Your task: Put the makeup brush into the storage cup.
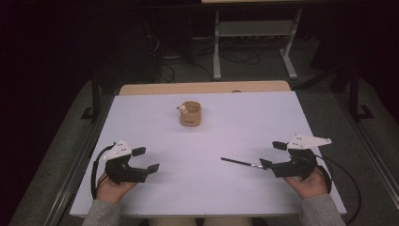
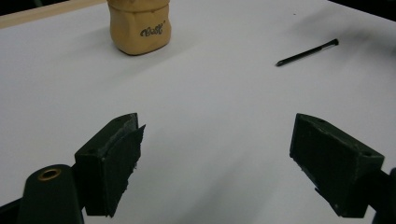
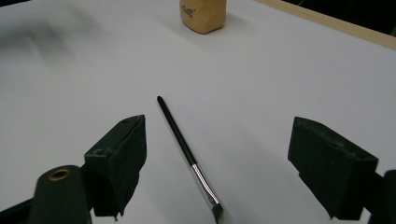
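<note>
Left side of the white bench (image 1: pixel 202 183): the left gripper (image 1: pixel 147 159), black with a grey three-cornered plate on top, rests near the front left corner, held by the person's left hand (image 1: pixel 112 187) at the front edge. Its jaws stand wide apart and released, with nothing between them. In the left gripper view the same gripper (image 2: pixel 215 158) shows only bare bench surface between its jaws.

Centre, toward the far edge: a small tan, soft-sided cup-shaped pot with dark lettering on its front (image 1: pixel 190 114) stands upright, well apart from both grippers. A small pale object sits at its rim on the left; what it is cannot be told. The pot also appears at the top of the left gripper view (image 2: pixel 139 27) and the right gripper view (image 3: pixel 203 14).

Right of centre, toward the front edge: a thin black-handled brush with a silver ferrule (image 1: pixel 242 163) lies flat on the bench, handle tip pointing left, bristle end toward the right gripper (image 1: pixel 273 154).

Right side: the right gripper, held by the right hand (image 1: pixel 310 184) near the front right corner, has its jaws spread and released. In the right gripper view the brush (image 3: pixel 184 144) lies on the bench between the open jaws of that gripper (image 3: pixel 217 163), nearer the left-hand jaw, touched by neither.
</note>
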{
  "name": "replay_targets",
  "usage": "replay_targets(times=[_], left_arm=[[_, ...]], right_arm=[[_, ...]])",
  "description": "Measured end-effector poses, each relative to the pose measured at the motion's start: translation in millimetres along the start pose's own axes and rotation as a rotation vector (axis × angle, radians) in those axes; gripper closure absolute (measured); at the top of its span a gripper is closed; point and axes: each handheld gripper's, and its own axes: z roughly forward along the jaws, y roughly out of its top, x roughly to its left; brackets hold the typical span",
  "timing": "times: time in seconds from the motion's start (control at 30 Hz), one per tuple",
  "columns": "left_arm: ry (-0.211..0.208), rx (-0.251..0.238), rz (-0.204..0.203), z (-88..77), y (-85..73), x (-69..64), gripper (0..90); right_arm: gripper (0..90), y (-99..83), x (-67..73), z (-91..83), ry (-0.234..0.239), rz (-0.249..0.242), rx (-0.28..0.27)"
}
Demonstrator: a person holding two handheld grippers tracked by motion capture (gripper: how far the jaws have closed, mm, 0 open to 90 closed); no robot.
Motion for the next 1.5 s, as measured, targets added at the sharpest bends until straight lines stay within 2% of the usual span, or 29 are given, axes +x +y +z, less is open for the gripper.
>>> replay_targets(times=[0.2,0.47,0.8,0.97,1.1,1.2,1.3,1.37,1.5], left_arm=[[-0.005,0.002,0.003,0.8,0.8,-2.9,15.7],[-0.008,-0.003,0.005,0.9,1.4,-4.0,15.7],[-0.006,0.009,0.011,2.4,0.2,-4.4,15.8],[-0.006,0.001,0.008,0.8,0.6,-3.7,15.8],[-0.002,-0.001,0.004,0.4,0.6,-2.7,15.8],[-0.001,0.0,0.004,0.3,0.4,-2.3,15.8],[-0.002,-0.001,0.003,0.1,0.5,-1.9,15.8],[-0.003,-0.001,0.003,0.2,0.6,-1.8,15.8],[-0.002,-0.001,0.003,0.5,0.6,-1.9,15.8]], right_arm=[[20.0,7.2,0.4,1.0,0.022,-0.003,0.02],[20.3,14.4,2.0,11.1,0.049,-0.016,0.091],[27.1,40.3,-0.5,23.5,0.086,-0.088,0.167],[29.2,49.9,-5.9,27.7,0.106,-0.086,0.184],[33.5,56.0,-12.0,36.2,0.15,-0.076,0.208],[35.4,59.1,-13.8,41.5,0.167,-0.072,0.227],[36.0,62.0,-13.1,44.3,0.177,-0.075,0.231],[37.0,64.6,-10.3,49.5,0.178,-0.097,0.253],[38.9,64.3,-8.6,56.0,0.186,-0.107,0.283]])
